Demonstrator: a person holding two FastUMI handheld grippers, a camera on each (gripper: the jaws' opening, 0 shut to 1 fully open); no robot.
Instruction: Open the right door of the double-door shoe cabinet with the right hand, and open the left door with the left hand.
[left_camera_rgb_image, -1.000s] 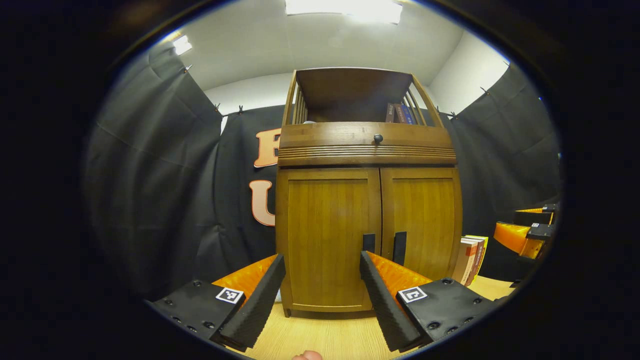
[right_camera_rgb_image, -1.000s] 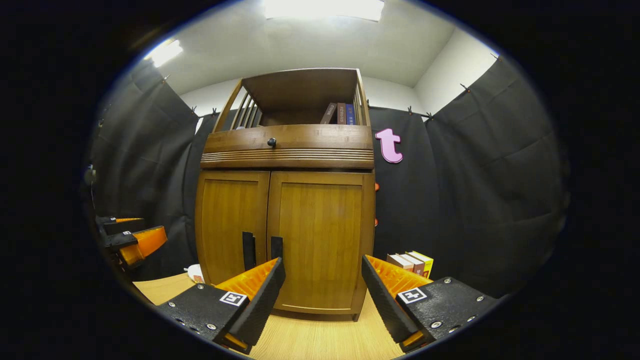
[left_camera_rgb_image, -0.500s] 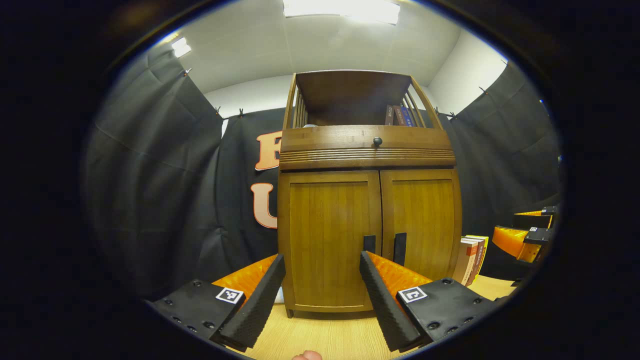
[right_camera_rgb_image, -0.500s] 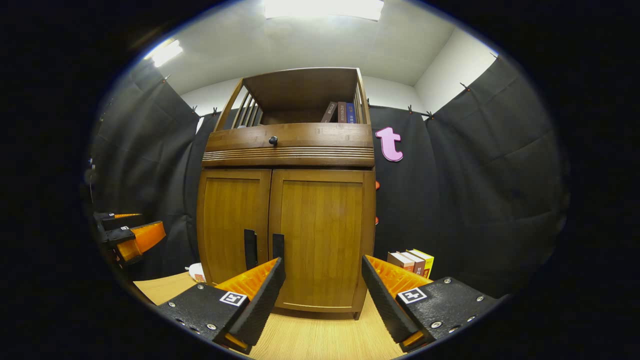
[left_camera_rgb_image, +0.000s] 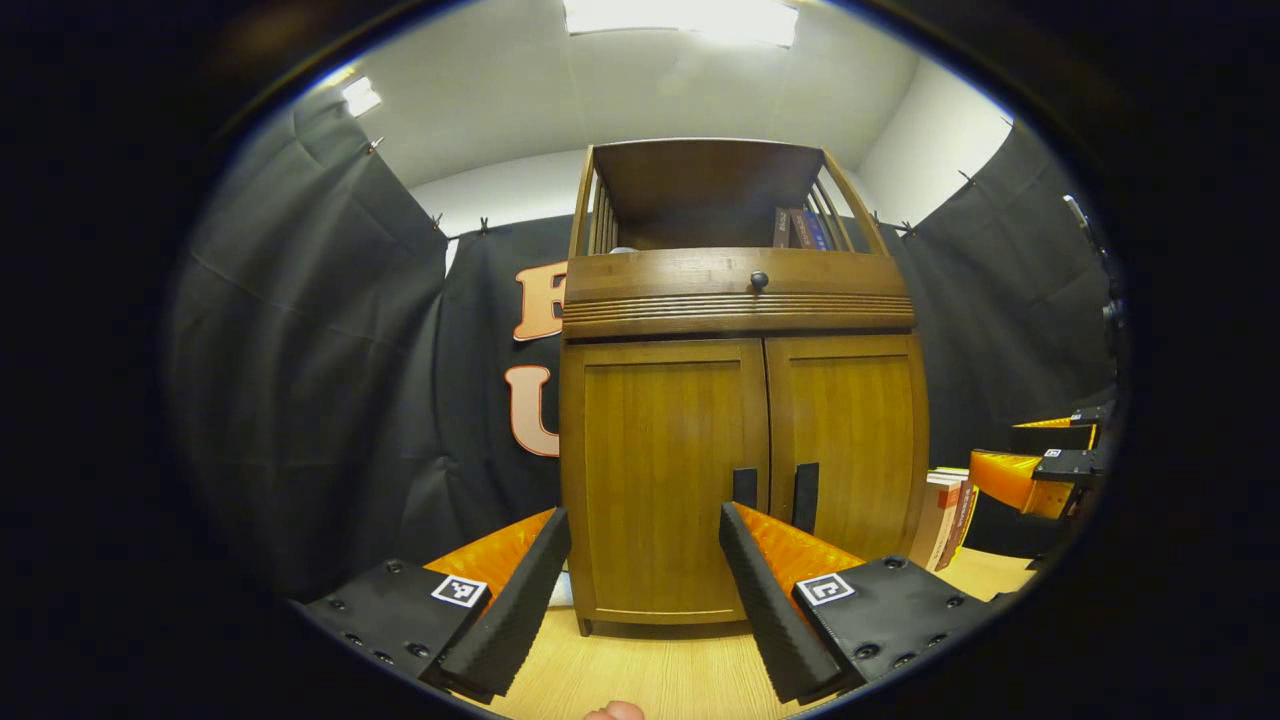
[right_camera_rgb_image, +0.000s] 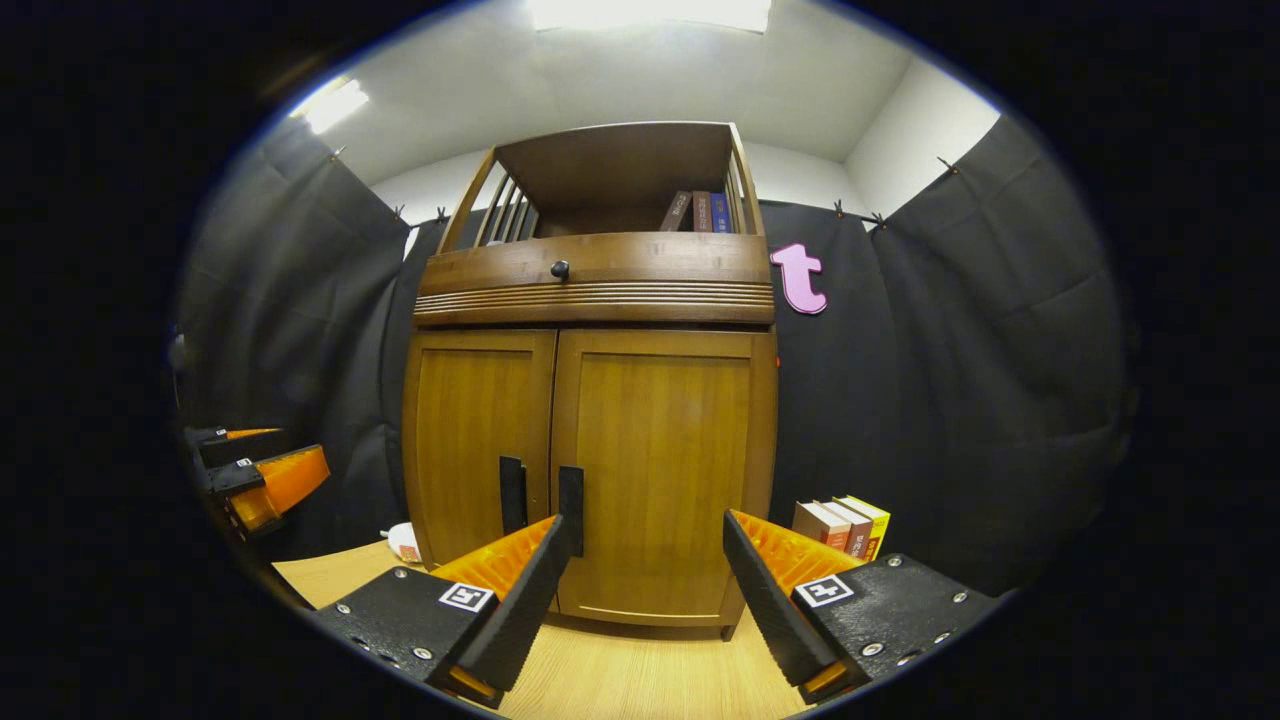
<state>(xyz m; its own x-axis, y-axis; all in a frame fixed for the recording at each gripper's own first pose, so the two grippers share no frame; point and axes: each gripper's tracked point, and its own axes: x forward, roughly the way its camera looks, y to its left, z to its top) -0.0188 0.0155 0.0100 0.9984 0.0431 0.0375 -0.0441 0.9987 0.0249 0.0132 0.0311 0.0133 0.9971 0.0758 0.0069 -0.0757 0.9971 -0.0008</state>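
A brown wooden shoe cabinet stands on the light wooden table, both doors closed. The left door and right door each carry a black vertical handle near the middle seam: left handle, right handle. My left gripper is open in front of the left door, apart from it. My right gripper is open in front of the right door, its left finger tip just below the right handle. Each gripper also appears at the other view's edge.
Several books stand on the table right of the cabinet. More books sit in the open top shelf, above a drawer with a black knob. A small white object lies left of the cabinet.
The right gripper has moved closer to the cabinet, which looms larger, its left finger now under the right handle. The left gripper has drifted slightly left. Both stay open.
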